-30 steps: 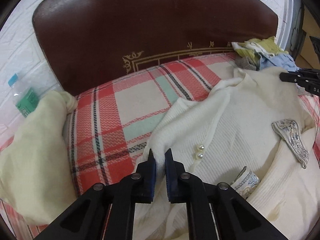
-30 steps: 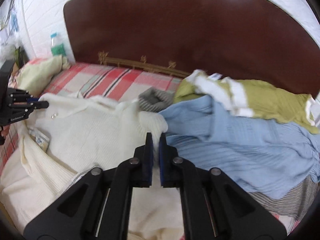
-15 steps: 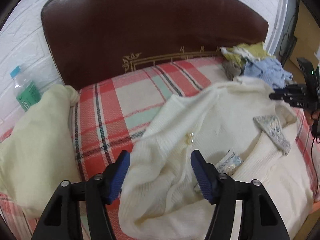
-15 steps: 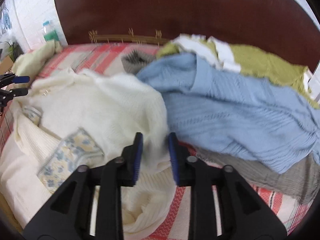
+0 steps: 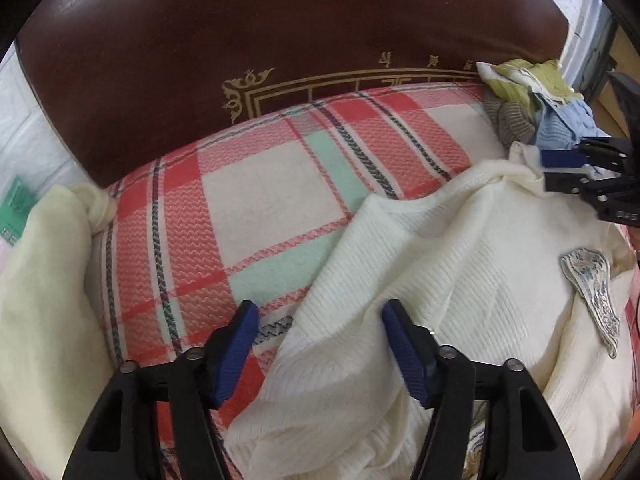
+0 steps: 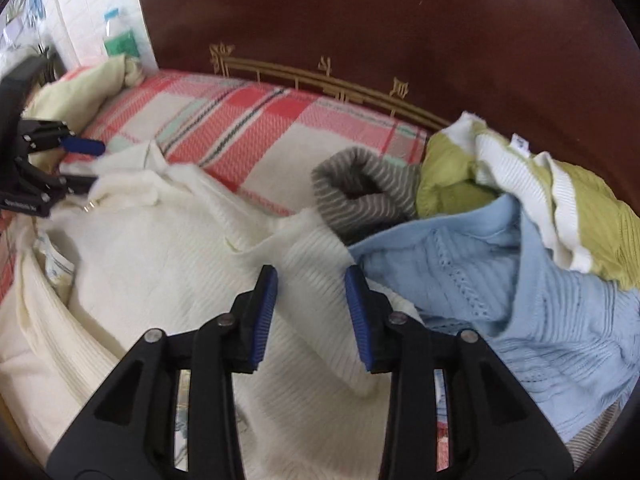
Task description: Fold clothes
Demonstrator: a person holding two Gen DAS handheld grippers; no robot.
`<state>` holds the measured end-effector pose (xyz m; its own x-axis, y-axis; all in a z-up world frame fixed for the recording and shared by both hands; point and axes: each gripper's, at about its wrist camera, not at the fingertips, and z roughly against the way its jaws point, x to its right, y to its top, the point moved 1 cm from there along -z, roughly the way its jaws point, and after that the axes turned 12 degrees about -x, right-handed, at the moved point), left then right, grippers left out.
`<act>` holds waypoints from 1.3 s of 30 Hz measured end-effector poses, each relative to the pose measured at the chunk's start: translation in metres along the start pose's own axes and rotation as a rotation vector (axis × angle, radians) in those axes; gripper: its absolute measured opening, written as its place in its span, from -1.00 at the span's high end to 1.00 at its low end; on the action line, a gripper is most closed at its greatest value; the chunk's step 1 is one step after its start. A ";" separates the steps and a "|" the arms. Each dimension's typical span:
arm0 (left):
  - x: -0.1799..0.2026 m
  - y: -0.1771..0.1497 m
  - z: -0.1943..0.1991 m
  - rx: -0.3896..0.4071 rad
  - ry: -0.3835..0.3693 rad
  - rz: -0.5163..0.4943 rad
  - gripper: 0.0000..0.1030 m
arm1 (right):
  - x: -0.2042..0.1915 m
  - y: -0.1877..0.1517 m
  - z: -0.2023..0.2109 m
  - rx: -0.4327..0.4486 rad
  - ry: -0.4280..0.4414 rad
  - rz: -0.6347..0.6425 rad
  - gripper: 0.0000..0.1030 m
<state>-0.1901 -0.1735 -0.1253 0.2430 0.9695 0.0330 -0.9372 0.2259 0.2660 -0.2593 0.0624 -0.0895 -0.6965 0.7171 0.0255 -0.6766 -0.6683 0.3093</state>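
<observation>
A cream knit sweater (image 5: 460, 260) (image 6: 160, 240) lies spread and rumpled on the plaid blanket (image 5: 260, 184), with an embroidered patch (image 5: 592, 284) showing on it. My left gripper (image 5: 320, 320) hovers low over the sweater's left edge. Its jaws are closing, the cloth edge lies between them, and the pads do not press on it. My right gripper (image 6: 311, 284) straddles a ribbed fold at the sweater's right edge, jaws apart, not gripping. Each gripper shows in the other's view: the right gripper (image 5: 560, 170) and the left gripper (image 6: 80, 160).
A dark brown headboard (image 5: 280, 40) backs the bed. To the right lies a pile: a blue sweater (image 6: 500, 288), a green and white garment (image 6: 592, 208) and a grey striped one (image 6: 360, 188). A pale yellow pillow (image 5: 36, 300) and a bottle (image 6: 118, 36) are at the left.
Both grippers were shut on the sweater a second ago and have let go. The sweater has dropped onto the blanket. Both grippers have come down closer, and the left jaws have narrowed.
</observation>
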 end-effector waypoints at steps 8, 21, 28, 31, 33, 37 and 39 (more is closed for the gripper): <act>0.019 -0.004 0.024 0.116 0.161 -0.057 0.81 | -0.001 -0.003 0.031 0.140 -0.070 0.019 0.91; -0.005 -0.016 0.027 0.144 0.229 0.151 0.19 | 0.009 -0.010 0.025 0.122 -0.047 -0.106 0.29; 0.017 -0.089 0.084 0.289 0.098 0.182 -0.19 | -0.002 -0.080 0.088 0.240 0.118 -0.103 0.09; 0.032 -0.123 0.092 0.282 0.043 0.182 -0.22 | -0.014 -0.115 0.098 0.237 0.168 -0.106 0.09; 0.040 -0.144 0.091 0.265 0.016 0.181 -0.22 | -0.025 -0.136 0.096 0.220 0.179 -0.114 0.09; 0.056 -0.194 0.087 0.229 -0.035 0.185 -0.25 | -0.051 -0.178 0.085 0.186 0.208 -0.144 0.09; 0.061 -0.219 0.090 0.228 -0.066 0.207 -0.27 | -0.060 -0.202 0.083 0.184 0.239 -0.184 0.09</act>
<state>0.0529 -0.1724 -0.0950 0.0756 0.9826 0.1697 -0.8902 -0.0102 0.4555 -0.0609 0.1713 -0.0746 -0.6181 0.7410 -0.2626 -0.7566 -0.4700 0.4546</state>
